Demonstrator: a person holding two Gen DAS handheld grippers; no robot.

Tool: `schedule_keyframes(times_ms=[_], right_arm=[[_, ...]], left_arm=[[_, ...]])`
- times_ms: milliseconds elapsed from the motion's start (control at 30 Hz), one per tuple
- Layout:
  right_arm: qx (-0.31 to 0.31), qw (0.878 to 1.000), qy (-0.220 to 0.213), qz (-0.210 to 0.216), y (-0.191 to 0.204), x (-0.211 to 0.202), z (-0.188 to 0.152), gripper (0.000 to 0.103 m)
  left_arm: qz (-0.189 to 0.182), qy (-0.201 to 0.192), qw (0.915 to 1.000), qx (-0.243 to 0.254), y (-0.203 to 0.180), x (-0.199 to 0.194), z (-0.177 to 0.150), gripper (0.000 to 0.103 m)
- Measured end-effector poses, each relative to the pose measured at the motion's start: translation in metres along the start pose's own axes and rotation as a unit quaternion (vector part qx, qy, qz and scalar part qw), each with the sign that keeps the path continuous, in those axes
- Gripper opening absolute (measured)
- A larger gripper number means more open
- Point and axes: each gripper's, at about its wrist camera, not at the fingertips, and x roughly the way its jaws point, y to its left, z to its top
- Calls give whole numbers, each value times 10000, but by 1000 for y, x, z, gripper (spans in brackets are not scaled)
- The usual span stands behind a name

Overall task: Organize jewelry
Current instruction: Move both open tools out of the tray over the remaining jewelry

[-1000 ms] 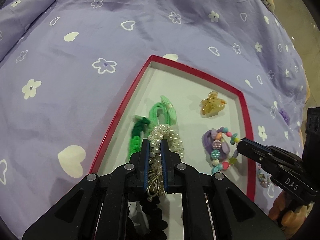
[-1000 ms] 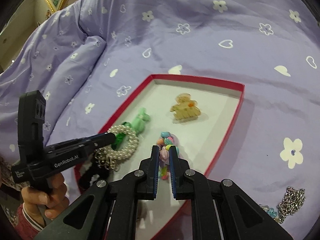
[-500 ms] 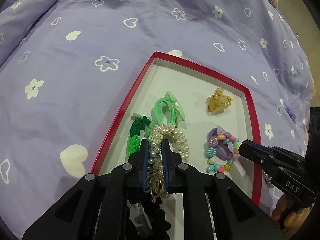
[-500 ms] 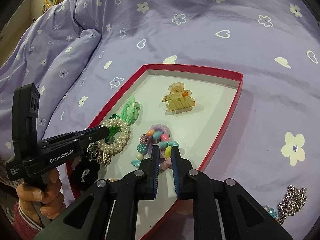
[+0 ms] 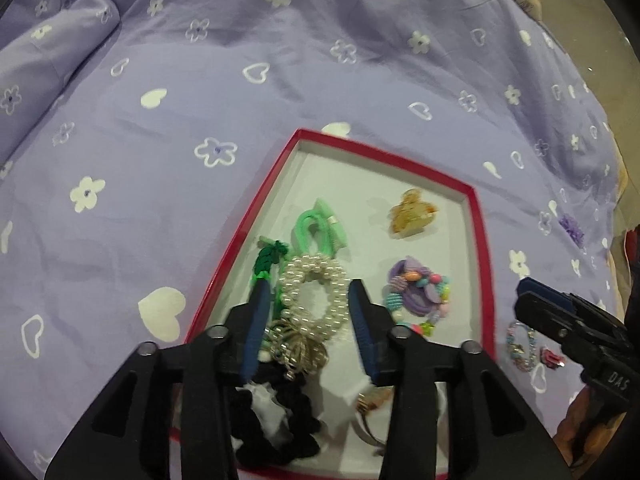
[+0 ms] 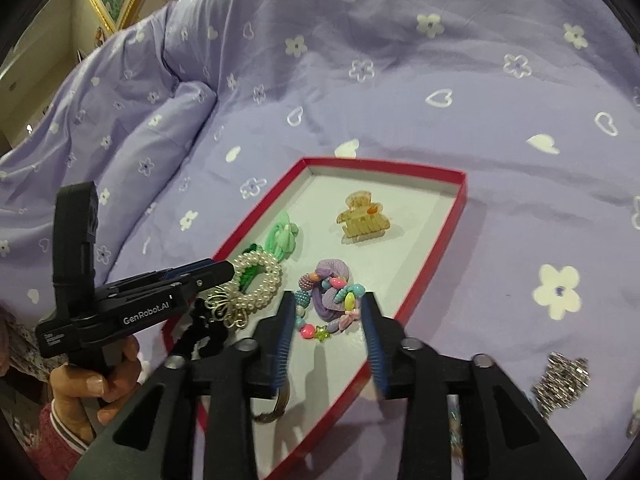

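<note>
**Both Grippers Releasing Over the Tray**

On the bed [image 5: 200, 92], the red tray [image 5: 240, 236] holds my jewelry. My left gripper [image 5: 308, 308] fingers are spreading around the pearl bracelet [image 5: 310, 280]; my right gripper [image 6: 330, 320] fingers are spreading around the beaded scrunchie [image 6: 332, 292], neither pinched.

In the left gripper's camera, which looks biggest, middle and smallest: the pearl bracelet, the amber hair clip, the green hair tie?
1. pearl bracelet, though it lies nearest the camera.
2. green hair tie.
3. amber hair clip, only slightly smaller, and farther away, so unsure.
</note>
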Motion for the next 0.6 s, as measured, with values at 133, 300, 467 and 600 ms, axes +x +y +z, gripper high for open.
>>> schedule_keyframes(times_ms=[133,300,467,600], right_arm=[[132,9996,-236,-68,-13,-34,-9,47],[454,9976,-430,-314,-43,-76,-31,49],[742,9942,-519,-586,-73,-109,-53,50],[970,9903,-601,-787,-93,-132,-70,54]], left_arm=[[-143,-102,9998,66,-13,-16,-5,44],[-339,-132,9991,200,-36,-31,-18,48],[-522,-78,9978,409,-63,-39,-32,48],[-649,-22,9962,579,-84,-41,-40,48]])
